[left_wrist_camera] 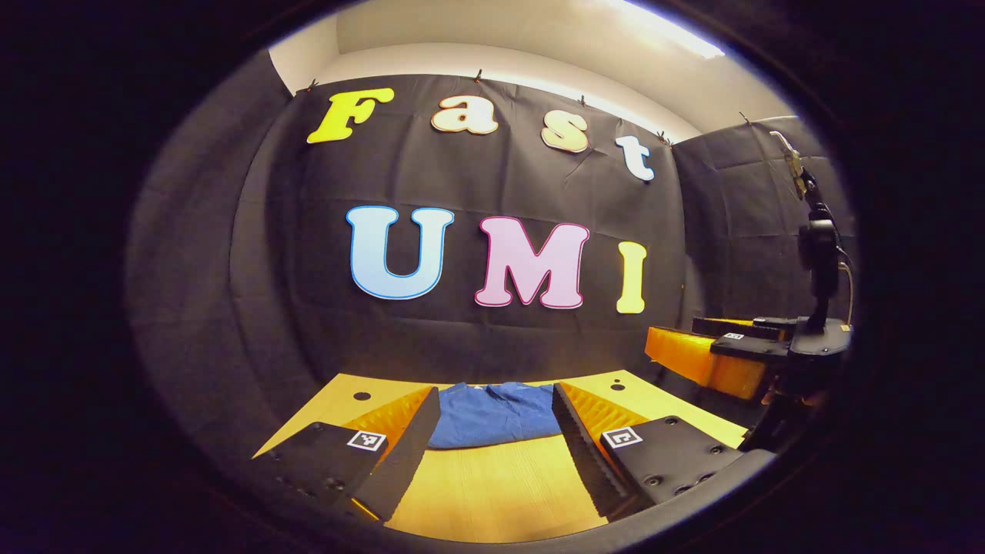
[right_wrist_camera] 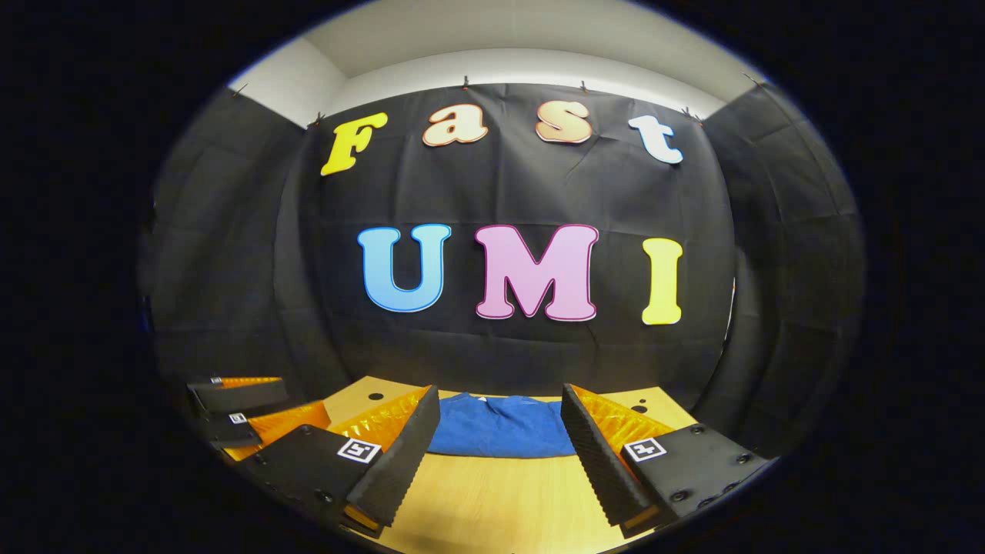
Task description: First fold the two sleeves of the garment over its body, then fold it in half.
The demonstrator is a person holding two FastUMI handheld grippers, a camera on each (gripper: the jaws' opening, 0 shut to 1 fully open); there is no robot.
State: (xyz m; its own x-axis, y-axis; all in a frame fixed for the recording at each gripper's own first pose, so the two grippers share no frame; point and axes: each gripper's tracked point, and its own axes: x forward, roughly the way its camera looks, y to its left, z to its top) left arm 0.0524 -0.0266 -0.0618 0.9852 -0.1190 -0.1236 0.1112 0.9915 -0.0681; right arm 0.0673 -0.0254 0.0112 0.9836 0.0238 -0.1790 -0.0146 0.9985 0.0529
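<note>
Blue garment (left_wrist_camera: 492, 415) apparently folded, on table (left_wrist_camera: 492, 485)

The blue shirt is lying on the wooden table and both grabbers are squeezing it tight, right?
Not quite. The blue shirt does lie on the wooden table, but neither grabber squeezes it. The left gripper in the left gripper view and the right gripper in the right gripper view are both open, with the shirt farther off between their fingers.

Right gripper (right_wrist_camera: 500, 446) gapes — blue garment (right_wrist_camera: 500, 427) lies beyond.
</note>
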